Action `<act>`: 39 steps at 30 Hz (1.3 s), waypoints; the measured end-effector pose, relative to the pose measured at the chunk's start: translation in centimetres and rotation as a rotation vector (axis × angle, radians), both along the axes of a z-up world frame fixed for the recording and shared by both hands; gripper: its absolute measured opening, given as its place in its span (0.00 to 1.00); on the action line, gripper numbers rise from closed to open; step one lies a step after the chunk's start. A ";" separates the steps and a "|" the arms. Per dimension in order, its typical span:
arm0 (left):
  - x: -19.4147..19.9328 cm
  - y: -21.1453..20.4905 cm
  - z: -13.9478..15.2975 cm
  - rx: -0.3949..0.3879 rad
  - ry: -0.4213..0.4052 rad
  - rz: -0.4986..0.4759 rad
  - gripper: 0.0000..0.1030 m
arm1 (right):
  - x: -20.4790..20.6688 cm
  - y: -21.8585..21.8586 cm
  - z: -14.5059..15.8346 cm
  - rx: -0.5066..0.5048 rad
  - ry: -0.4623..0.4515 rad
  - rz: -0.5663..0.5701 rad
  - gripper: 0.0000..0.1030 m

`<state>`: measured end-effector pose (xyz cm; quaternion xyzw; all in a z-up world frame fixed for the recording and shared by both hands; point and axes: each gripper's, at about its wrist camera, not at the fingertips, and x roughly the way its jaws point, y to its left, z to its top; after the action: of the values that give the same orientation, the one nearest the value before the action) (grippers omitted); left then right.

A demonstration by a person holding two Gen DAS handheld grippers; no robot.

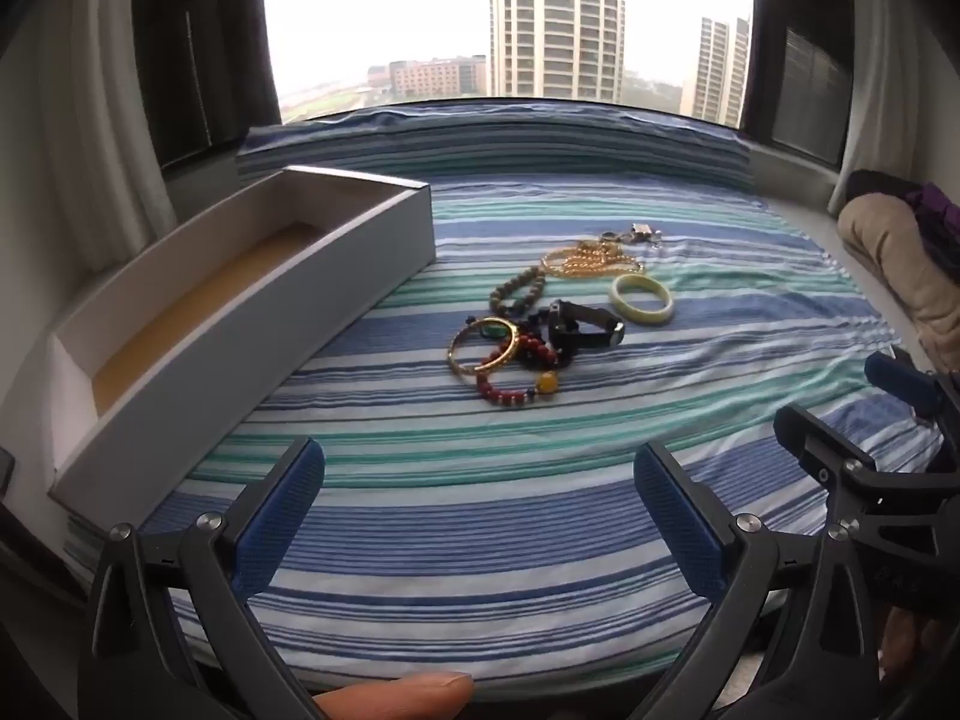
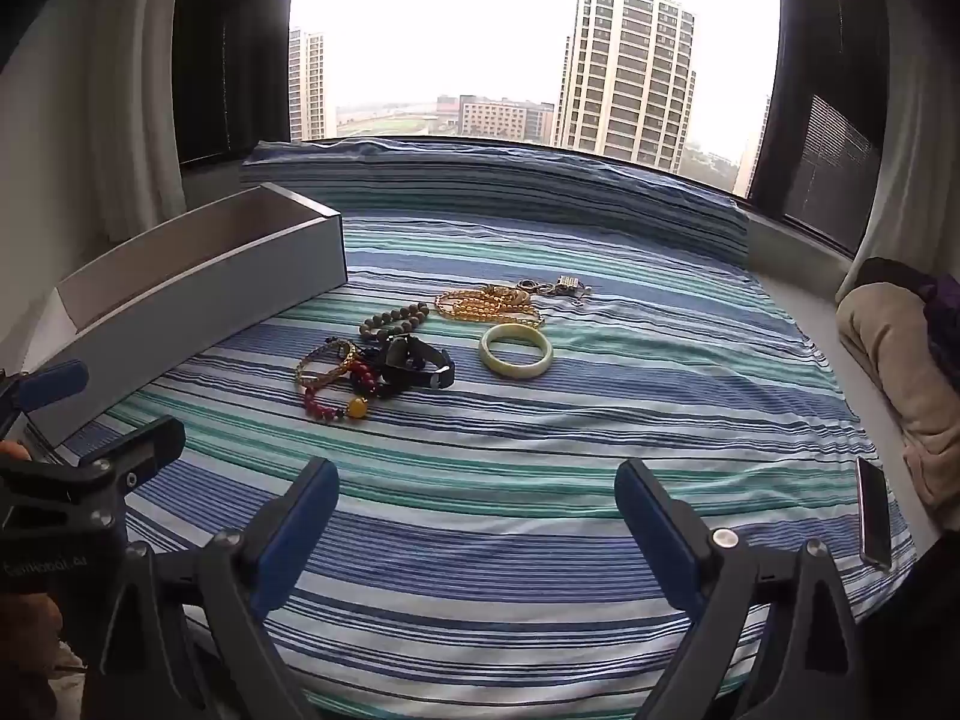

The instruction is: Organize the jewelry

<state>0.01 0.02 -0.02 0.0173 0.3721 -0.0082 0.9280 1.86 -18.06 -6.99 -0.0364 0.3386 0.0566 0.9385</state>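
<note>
A pile of jewelry lies mid-cloth: a pale green bangle (image 1: 641, 298) (image 2: 516, 351), a gold bangle (image 1: 482, 344), a red bead bracelet with a yellow bead (image 1: 517, 385) (image 2: 336, 405), a black watch (image 1: 585, 329) (image 2: 417, 365), a brown bead bracelet (image 1: 517, 293), a gold bead necklace (image 1: 591, 259) (image 2: 487, 303) and a metal charm (image 2: 567, 286). A long white open box (image 1: 228, 324) (image 2: 198, 294) stands at the left, empty. My left gripper (image 1: 480, 510) is open and empty, short of the pile. My right gripper (image 2: 477, 516) is open and empty, also short of it.
The striped blue and green cloth (image 1: 540, 480) covers a window ledge. A beige and purple bundle (image 2: 900, 336) lies at the right. A phone (image 2: 873, 510) lies at the cloth's right edge. The window is behind. Each gripper shows in the other's view, the right one (image 1: 840, 438) and the left one (image 2: 102, 420).
</note>
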 end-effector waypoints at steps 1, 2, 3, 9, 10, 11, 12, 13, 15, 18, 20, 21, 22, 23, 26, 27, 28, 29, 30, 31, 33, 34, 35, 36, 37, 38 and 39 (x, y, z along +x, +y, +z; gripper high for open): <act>0.0 0.0 0.0 -0.005 -0.005 -0.004 1.00 | 0.1 0.0 0.0 0.000 0.001 0.001 0.93; 0.0 0.1 0.0 -0.006 -0.006 -0.004 1.00 | 0.0 -0.2 0.5 0.001 0.001 0.000 0.93; -0.1 0.1 0.0 -0.007 -0.005 -0.004 1.00 | 0.2 -0.3 0.7 0.001 0.002 0.001 0.93; -0.1 0.0 -0.4 -0.009 0.007 -0.004 1.00 | 0.5 0.2 1.1 -0.006 -0.004 -0.005 0.93; -0.2 -0.1 -0.4 -0.009 0.008 -0.005 1.00 | 0.7 0.2 1.2 -0.005 -0.001 -0.005 0.93; -0.3 -0.2 -0.5 -0.009 0.008 -0.005 1.00 | 0.0 0.3 0.6 -0.004 -0.013 -0.011 0.93; -0.4 -0.3 -0.5 -0.009 0.008 -0.006 1.00 | -0.3 0.2 0.4 -0.003 -0.017 -0.011 0.93; -0.6 -0.4 -0.5 -0.008 0.007 -0.006 1.00 | -0.3 0.2 0.4 -0.002 -0.017 -0.012 0.93; 0.1 0.1 -0.6 -0.011 0.026 -0.002 1.00 | -0.2 0.2 0.4 -0.001 -0.015 -0.014 0.93; 0.0 0.1 -0.6 -0.009 0.026 -0.003 1.00 | -0.3 0.1 0.4 0.000 -0.020 -0.016 0.93; 0.1 0.1 -0.6 -0.008 0.027 -0.002 1.00 | -0.3 0.0 0.4 0.001 -0.021 -0.017 0.93; 0.1 0.1 -0.7 -0.006 0.026 -0.002 1.00 | -0.3 0.0 0.5 0.002 -0.021 -0.018 0.93; 0.1 0.0 -0.7 -0.004 0.027 -0.002 1.00 | -0.3 0.0 0.4 0.002 -0.021 -0.019 0.93; 0.1 -0.1 -0.8 -0.003 0.027 -0.003 1.00 | -0.3 0.0 0.4 0.002 -0.019 -0.019 0.93; 0.1 -0.2 -0.9 0.001 0.029 -0.002 1.00 | -0.2 0.1 0.2 0.002 -0.012 -0.018 0.93; 0.2 -0.2 -0.9 0.002 0.030 -0.003 1.00 | -0.2 0.1 0.2 0.003 -0.011 -0.019 0.93; 0.2 -0.2 -0.9 0.003 0.030 -0.002 1.00 | -0.2 0.1 0.1 0.003 -0.011 -0.019 0.93; 0.2 -0.1 -0.9 0.002 0.030 -0.002 1.00 | -0.2 0.1 0.1 0.004 -0.011 -0.019 0.93; 0.2 -0.1 -0.9 0.002 0.030 -0.002 1.00 | -0.2 0.1 0.1 0.004 -0.012 -0.020 0.93; 0.2 -0.1 -0.9 0.003 0.031 -0.002 1.00 | -0.2 0.1 0.0 0.004 -0.013 -0.021 0.93; 0.3 -0.1 -1.0 0.004 0.032 -0.003 1.00 | -0.3 -0.1 0.1 0.005 -0.014 -0.023 0.93; 0.3 -0.2 -1.0 0.006 0.034 -0.003 1.00 | -0.2 -0.1 0.0 0.005 -0.014 -0.025 0.93; 0.3 -0.2 -1.0 0.006 0.036 -0.002 1.00 | -0.2 -0.1 0.0 0.006 -0.013 -0.026 0.93; 0.3 -0.2 -1.1 0.006 0.037 -0.002 1.00 | -0.2 -0.1 0.0 0.006 -0.012 -0.026 0.93; 0.4 -0.1 -1.1 0.005 0.039 -0.003 1.00 | -0.1 -0.1 -0.1 0.006 -0.010 -0.026 0.93; 0.4 -0.1 -1.1 0.006 0.040 -0.002 1.00 | 0.0 -0.1 -0.1 0.006 -0.008 -0.026 0.93; 0.4 -0.1 -1.1 0.007 0.041 -0.002 1.00 | 0.0 -0.1 -0.2 0.006 -0.006 -0.026 0.93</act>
<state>0.36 -0.10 -1.08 0.0206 0.3909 -0.0085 0.9202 1.83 -18.14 -7.20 -0.0293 0.3358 0.0452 0.9404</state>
